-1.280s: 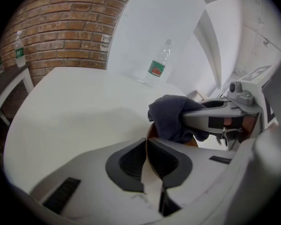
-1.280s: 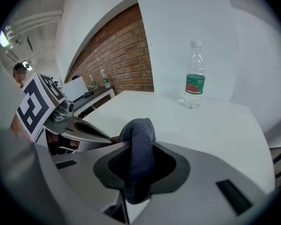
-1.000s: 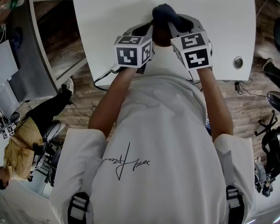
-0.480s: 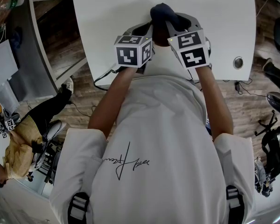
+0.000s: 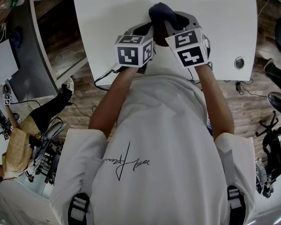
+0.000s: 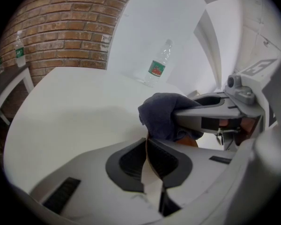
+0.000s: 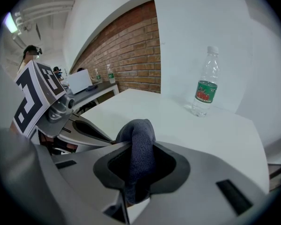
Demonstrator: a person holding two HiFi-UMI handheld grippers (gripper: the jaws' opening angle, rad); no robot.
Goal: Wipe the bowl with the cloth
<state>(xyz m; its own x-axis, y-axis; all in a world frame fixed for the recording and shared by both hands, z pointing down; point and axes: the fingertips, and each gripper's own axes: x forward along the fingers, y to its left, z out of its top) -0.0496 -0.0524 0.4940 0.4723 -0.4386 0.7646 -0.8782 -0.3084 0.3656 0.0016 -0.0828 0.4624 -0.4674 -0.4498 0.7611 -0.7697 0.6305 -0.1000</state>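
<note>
Both shut: left gripper [image 6: 147,143] jaws pinch bowl [image 6: 188,142] rim, right gripper [image 7: 138,150] jaws clamp cloth [image 7: 138,128], bottle [image 7: 204,84] beyond on table [image 7: 150,108]

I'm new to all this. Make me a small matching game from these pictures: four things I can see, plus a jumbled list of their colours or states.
Things:
1. cloth
2. water bottle
3. table
4. left gripper

States:
A. white
B. standing upright, green label
C. jaws shut on the brown rim of the bowl
D. dark blue, clamped in the right gripper

Pairs: 1-D, 2-B, 3-A, 4-C
</note>
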